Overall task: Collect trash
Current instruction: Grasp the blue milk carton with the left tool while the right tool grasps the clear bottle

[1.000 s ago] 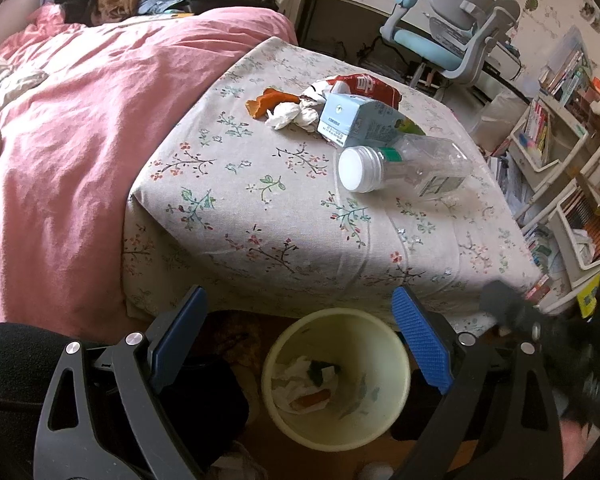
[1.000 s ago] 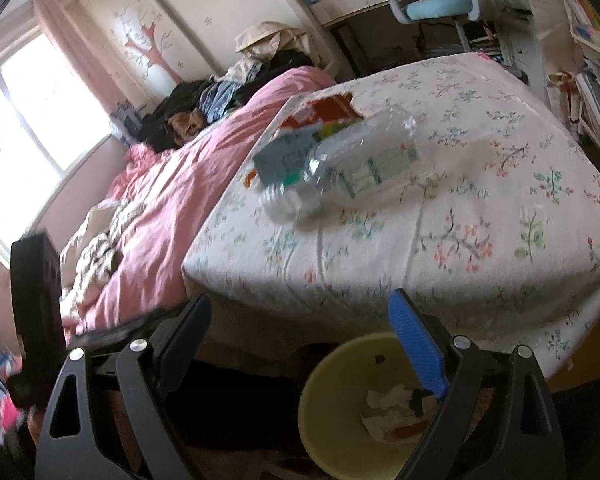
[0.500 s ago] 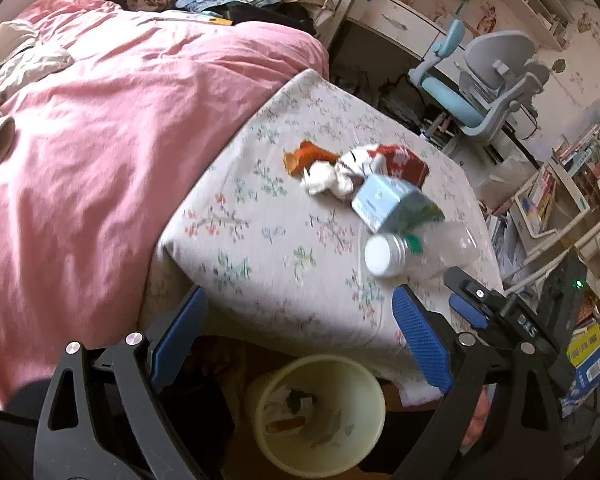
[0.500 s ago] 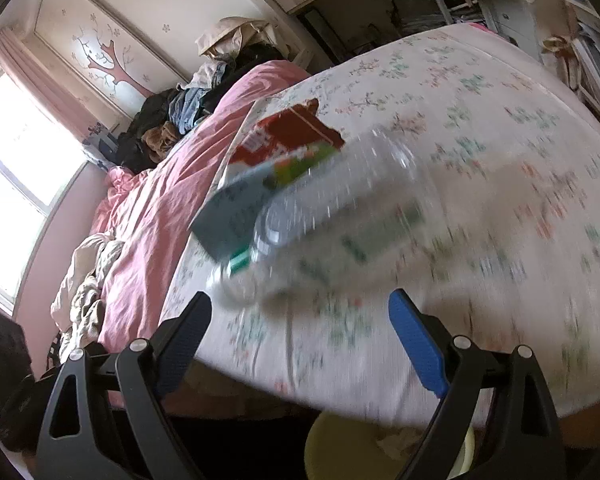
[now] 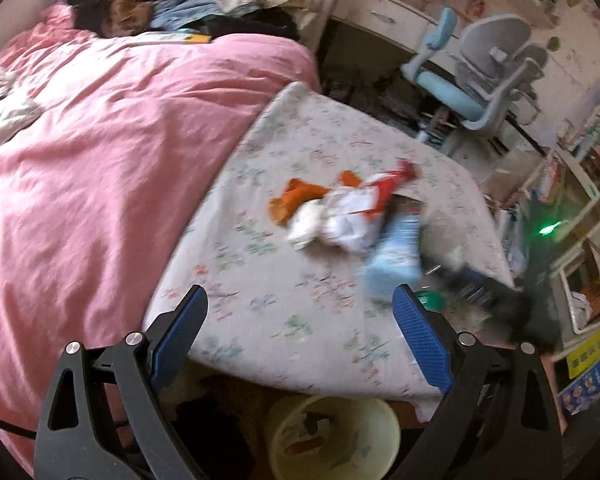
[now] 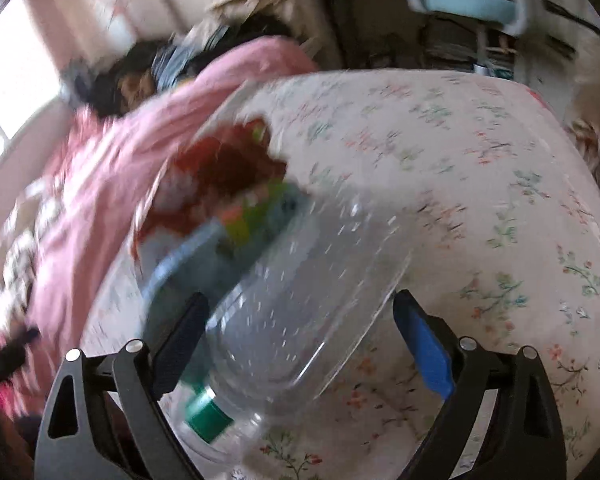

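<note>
Right wrist view puts your right gripper (image 6: 300, 344) wide open around the clear plastic bottle (image 6: 296, 300), not yet clamped. Ahead of your left gripper (image 5: 298, 328), also wide and empty, lie a blue carton (image 5: 396, 260) and wrappers (image 5: 340, 212); the yellow bin (image 5: 332, 436) below holds some scraps, so most trash remains.

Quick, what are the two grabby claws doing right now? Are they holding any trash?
Left gripper: open, holding nothing, above the bed corner.
Right gripper: open, with the clear plastic bottle between its fingers, not yet squeezed.
</note>
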Motion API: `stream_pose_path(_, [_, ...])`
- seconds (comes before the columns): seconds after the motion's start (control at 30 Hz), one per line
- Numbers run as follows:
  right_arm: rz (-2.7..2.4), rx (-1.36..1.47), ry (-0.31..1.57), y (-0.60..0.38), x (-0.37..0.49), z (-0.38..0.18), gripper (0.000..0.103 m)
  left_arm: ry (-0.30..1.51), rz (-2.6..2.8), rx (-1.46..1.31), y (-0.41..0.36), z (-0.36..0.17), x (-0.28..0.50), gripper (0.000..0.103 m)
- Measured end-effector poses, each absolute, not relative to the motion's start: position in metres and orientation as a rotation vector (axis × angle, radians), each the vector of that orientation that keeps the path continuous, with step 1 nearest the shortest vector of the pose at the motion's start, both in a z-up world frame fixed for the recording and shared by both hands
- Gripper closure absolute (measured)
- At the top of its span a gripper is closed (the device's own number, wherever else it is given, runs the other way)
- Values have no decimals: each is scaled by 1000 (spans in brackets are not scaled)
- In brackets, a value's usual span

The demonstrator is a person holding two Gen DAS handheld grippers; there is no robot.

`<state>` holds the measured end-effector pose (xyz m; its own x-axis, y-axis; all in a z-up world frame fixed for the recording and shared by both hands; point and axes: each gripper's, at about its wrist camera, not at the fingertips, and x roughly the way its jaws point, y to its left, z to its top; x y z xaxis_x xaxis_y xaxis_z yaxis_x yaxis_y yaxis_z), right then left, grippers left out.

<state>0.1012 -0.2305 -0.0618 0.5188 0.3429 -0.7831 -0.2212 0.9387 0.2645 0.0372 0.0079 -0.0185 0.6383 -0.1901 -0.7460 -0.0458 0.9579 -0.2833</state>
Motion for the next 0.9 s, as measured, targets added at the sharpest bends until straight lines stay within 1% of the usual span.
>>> stream_pose_path(0.13, [379, -10, 1013, -223, 93, -64, 14, 868, -162, -215, -20, -14, 47, 13])
stream_pose_path(0.27, [407, -142, 1072, -234, 91, -59, 19, 870, -196, -159, -44, -14, 61, 13])
stream_pose_path(0.33, [408, -190, 1089, -247, 88, -57, 19, 878, -212, -163, -50, -15, 70, 13])
stream_pose_path(0.53, [363, -57, 1075, -286, 87, -56, 20, 943, -199, -88, -82, -31, 101, 13])
stream_pose_path(0.63, [351, -79, 1045, -284, 87, -52, 20, 960, -181, -15, -101, -38, 112, 13])
stream_pose_path(0.77, [302, -189, 997, -276, 89, -48, 20, 967, -160, 75, -122, -47, 125, 13])
stream_pose_path(0.83, [298, -214, 1004, -274, 94, -53, 22, 982, -145, 105, -127, -53, 133, 13])
stream_pose_path(0.9, [308, -202, 1029, -276, 103, -60, 27, 991, -144, 122, -130, -57, 137, 14])
